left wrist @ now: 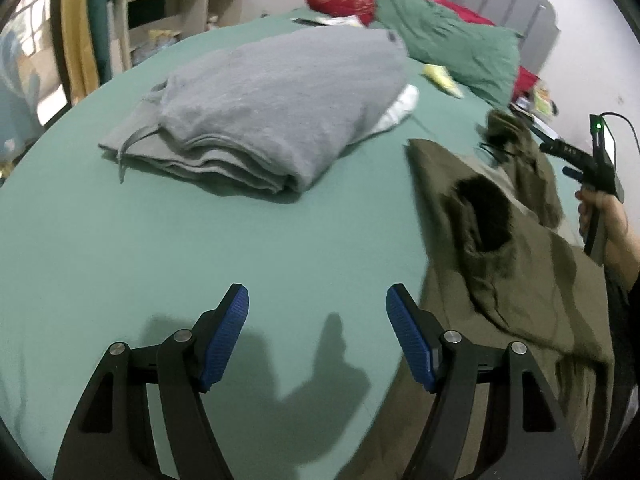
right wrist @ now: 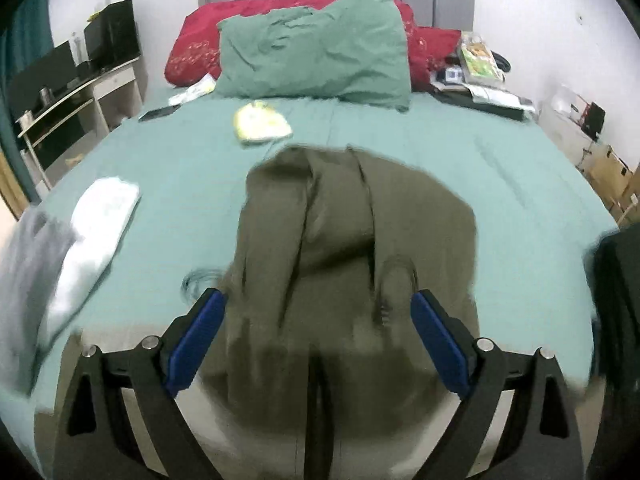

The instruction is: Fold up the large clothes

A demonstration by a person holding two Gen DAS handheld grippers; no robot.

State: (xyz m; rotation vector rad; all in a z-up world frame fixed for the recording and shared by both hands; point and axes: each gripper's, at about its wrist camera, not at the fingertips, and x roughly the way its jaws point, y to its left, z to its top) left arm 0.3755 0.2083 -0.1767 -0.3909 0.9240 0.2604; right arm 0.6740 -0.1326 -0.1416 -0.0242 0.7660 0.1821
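1. The left gripper [left wrist: 317, 304] is spread wide with nothing between its blue pads, and it hangs over bare green sheet [left wrist: 200, 248].
2. The right gripper [right wrist: 318, 312] is also spread wide; the olive garment [right wrist: 352, 224] lies under and beyond it, and no cloth is pinched between the pads.
3. The olive garment lies rumpled on the sheet, to the right of the folded grey sweater [left wrist: 272, 104], and apart from it.
4. The grey sweater lies folded on the sheet, with a white cloth [left wrist: 400, 108] showing from under its far edge.
5. Past the sweater, at the head of the bed, a green pillow [right wrist: 316, 56] leans on a red pillow [right wrist: 192, 48].
6. A small yellowish pouch [right wrist: 262, 124] lies just in front of the green pillow.
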